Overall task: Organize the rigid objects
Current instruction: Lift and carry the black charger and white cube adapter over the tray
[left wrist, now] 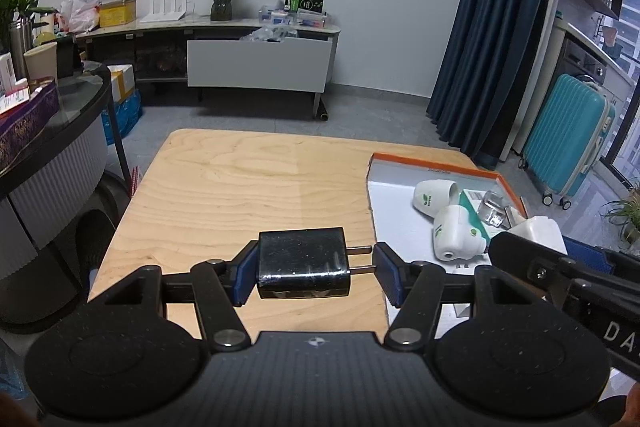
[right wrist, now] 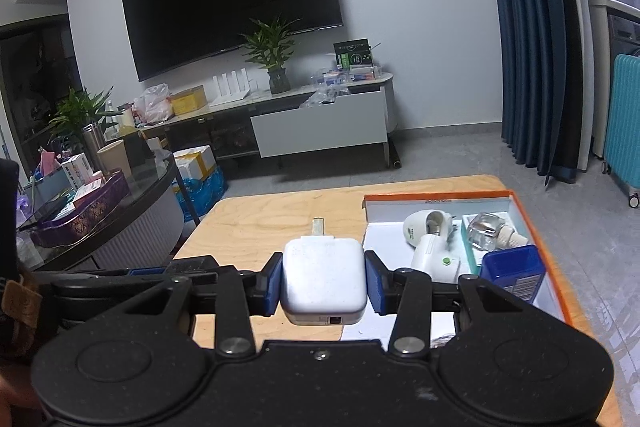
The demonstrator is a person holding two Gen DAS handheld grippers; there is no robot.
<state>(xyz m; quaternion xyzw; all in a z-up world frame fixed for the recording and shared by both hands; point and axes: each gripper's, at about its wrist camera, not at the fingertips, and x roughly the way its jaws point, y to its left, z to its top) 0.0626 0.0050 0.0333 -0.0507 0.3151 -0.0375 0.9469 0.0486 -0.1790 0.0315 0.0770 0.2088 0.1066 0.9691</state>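
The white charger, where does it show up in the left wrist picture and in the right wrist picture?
Left wrist view: the white charger sits at the right edge, behind the right gripper's black finger, over the orange-rimmed box.
Right wrist view: lower centre, clamped between the right gripper pads.
Shared landmark: the orange-rimmed box, lying on the table to the right in both views.

Both wrist views low, forward-facing, sharing table (left wrist: 240,187), television (right wrist: 232,7)
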